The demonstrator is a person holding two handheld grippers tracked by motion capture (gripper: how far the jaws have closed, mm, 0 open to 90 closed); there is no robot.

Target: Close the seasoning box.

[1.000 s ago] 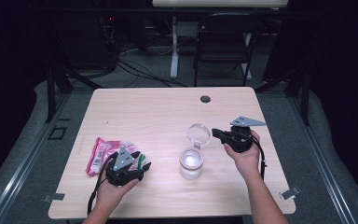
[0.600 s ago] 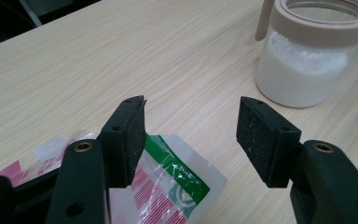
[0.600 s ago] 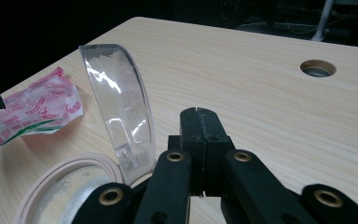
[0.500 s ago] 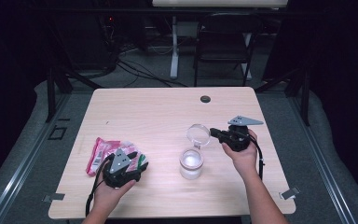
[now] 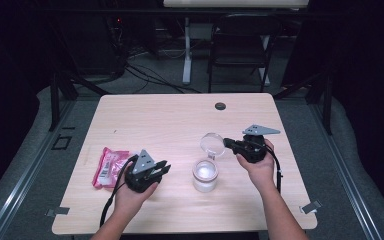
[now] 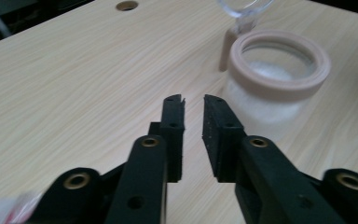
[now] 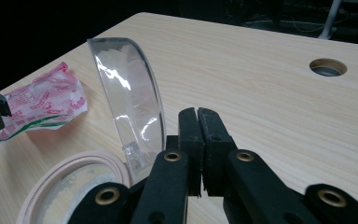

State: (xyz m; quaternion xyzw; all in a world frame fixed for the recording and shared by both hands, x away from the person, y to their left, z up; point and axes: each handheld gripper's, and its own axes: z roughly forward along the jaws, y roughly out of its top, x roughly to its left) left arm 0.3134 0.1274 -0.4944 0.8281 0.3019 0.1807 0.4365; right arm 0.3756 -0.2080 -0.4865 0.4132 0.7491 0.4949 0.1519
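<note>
Between the grippers, the jar point(image 5: 205, 175) stands upright, lid point(image 5: 212, 145) tipped open; left jaws nearly together, right together.

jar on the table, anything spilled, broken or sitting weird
Nothing stands out. The jar stands upright on the table, its clear hinged lid tipped open and whole. White contents stay inside, none on the wood. The pink packet lies flat, crumpled, apart from the jar.

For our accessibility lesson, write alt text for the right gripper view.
The right gripper has its black jaws shut, beside the clear hinged lid standing open over the jar. A pink packet lies farther off on the wooden table.
</note>
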